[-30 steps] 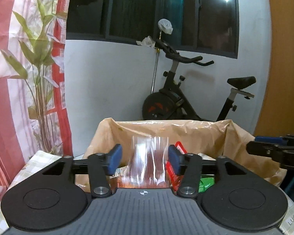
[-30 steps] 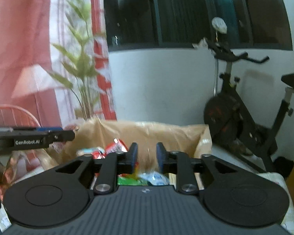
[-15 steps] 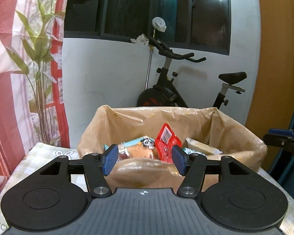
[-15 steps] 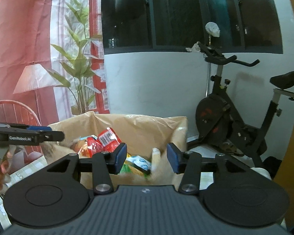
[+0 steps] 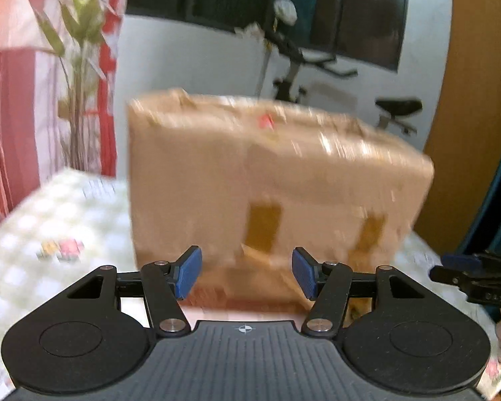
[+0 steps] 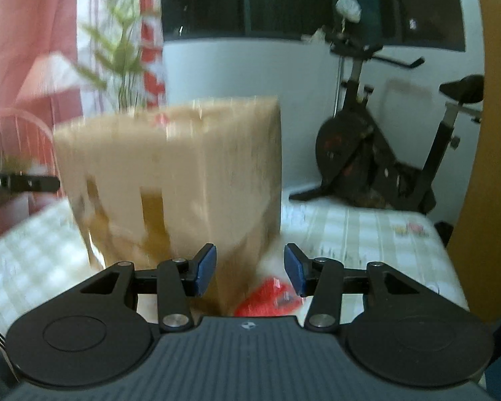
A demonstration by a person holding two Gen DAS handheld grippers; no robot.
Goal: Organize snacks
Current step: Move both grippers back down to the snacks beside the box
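Both claws hang with their blue pads apart and nothing between them: the left claw (image 5: 246, 275) faces the broad front of a brown box (image 5: 267, 180), and the right claw (image 6: 249, 269) faces that box's near corner (image 6: 170, 173). Largest in the room beyond is an exercise bike (image 6: 384, 153), standing against a white wall under a dark window (image 6: 300, 0). A red and white curtain with a leaf print (image 5: 66, 50) hangs to the left. The box stands upright on a table with a pale checked cloth (image 6: 367, 234), its long side running left to right in the left view; it is heavily blurred, and brown tape strips (image 5: 262, 225) run up its front. A red snack packet (image 6: 267, 297) lies on the cloth just beside the box's near corner, directly before the right claw. A red scrap (image 5: 265, 120) peeks over the box's top rim.
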